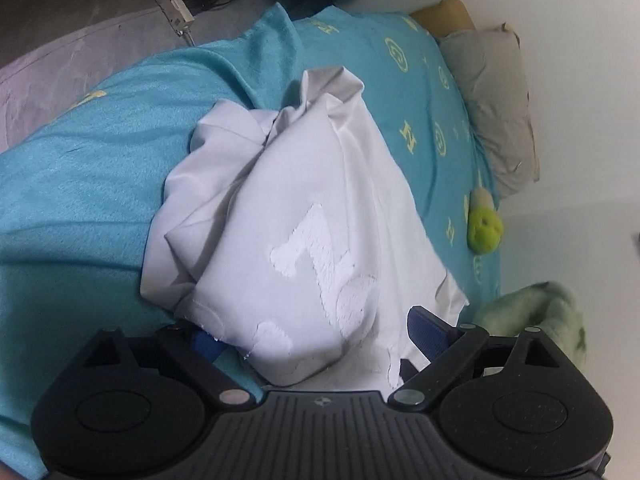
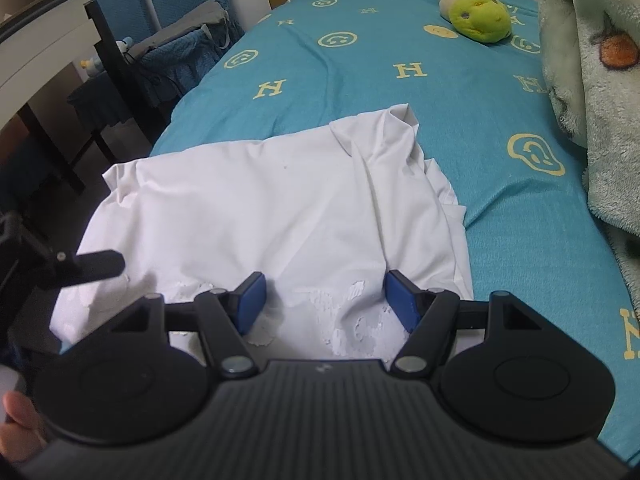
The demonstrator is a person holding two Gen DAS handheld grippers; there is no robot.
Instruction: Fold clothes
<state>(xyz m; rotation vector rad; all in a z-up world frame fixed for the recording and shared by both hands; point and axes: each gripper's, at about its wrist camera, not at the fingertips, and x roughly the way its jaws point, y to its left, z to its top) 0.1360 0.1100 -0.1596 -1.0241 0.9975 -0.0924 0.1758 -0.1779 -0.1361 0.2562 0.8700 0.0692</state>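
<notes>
A white garment (image 2: 280,216) with a raised white print lies partly folded on the near part of a bed (image 2: 360,80) covered by a teal sheet with yellow letters and smiley faces. The right claw (image 2: 322,300) is released, its 2 blue pads spread wide over the garment's near edge. The left claw (image 1: 316,340) is also spread apart, with cloth draped between its fingers. A green plush toy (image 2: 480,18) rests far right, near a fuzzy green blanket (image 2: 592,80).
</notes>
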